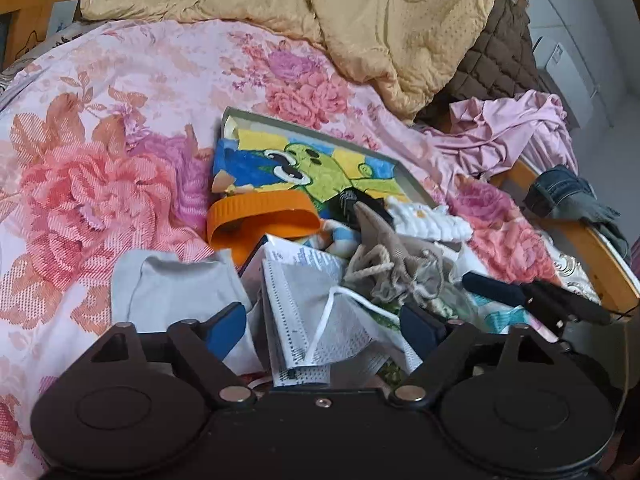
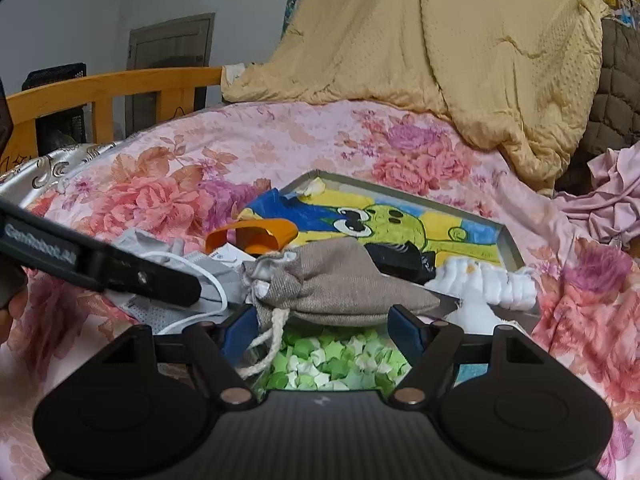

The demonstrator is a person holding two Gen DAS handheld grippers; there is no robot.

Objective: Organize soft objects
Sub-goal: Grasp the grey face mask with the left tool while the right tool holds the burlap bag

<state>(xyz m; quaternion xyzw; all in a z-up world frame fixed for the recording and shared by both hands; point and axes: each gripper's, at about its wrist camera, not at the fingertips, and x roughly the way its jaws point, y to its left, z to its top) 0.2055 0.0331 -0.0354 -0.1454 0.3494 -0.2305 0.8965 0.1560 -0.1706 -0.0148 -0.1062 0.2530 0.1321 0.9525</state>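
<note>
L claw [image 1: 324,326] jaws wide, grey face mask [image 1: 316,320] lying btwn them at frame bottom, pads not pressing it. R claw [image 2: 322,334] also wide, beige drawstring pouch [image 2: 336,284] just past its tips, frame centre. Farther up: cartoon tray [image 1: 416,184], yellow quilt [image 1: 360,12].

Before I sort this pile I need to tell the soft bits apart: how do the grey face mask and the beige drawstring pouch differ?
The face mask is grey, flat and pleated; the drawstring pouch is beige woven cloth, plump and bulging. The face mask has a smooth white ear loop, the drawstring pouch a twisted rope cord. Both are soft and lie in one heap on the floral bedspread.
</note>
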